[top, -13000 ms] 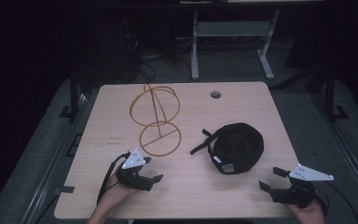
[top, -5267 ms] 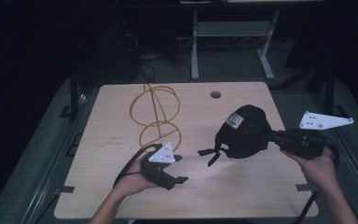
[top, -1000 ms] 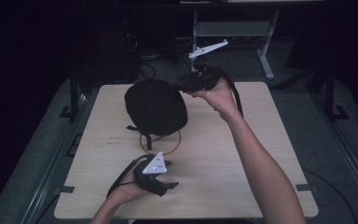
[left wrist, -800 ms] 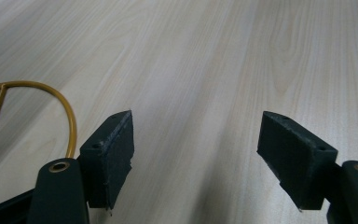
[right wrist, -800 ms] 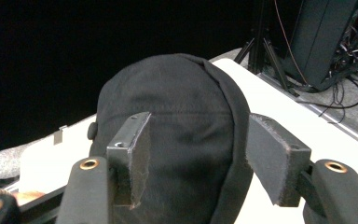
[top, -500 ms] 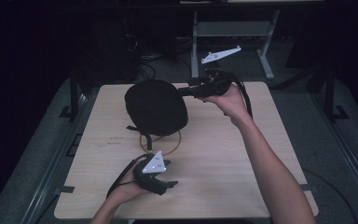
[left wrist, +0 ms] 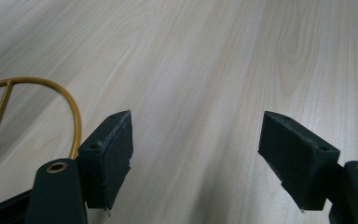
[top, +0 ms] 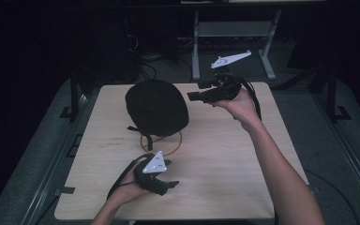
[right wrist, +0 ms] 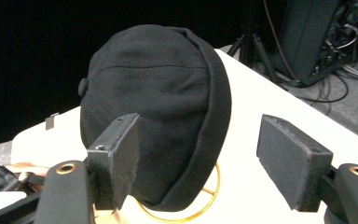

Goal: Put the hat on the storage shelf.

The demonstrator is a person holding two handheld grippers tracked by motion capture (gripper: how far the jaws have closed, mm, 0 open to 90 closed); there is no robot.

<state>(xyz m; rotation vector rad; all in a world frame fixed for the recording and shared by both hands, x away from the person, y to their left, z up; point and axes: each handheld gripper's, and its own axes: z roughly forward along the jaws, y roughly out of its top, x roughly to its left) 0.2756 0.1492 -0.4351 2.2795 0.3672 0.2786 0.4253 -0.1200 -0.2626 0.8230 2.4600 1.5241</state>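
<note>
A black cap (top: 157, 107) (right wrist: 154, 112) hangs over the top of a gold wire stand, whose ring base (top: 161, 143) (right wrist: 200, 207) lies on the wooden table (top: 225, 154). My right gripper (top: 191, 95) (right wrist: 198, 158) is held in the air just right of the cap, open, with nothing between its jaws. My left gripper (top: 172, 184) (left wrist: 196, 154) rests low near the table's front edge, open and empty, with the stand's gold ring (left wrist: 37, 107) to its left.
The table's right half and front are bare wood. Behind the table stand a white metal frame (top: 234, 33) and tangled cables (top: 154, 61) on the dark floor. Black rails (top: 75, 93) run along both sides of the table.
My right gripper has let go of the cap, now on the stand, and drawn back to the right and slightly down. The left gripper has hardly moved.
</note>
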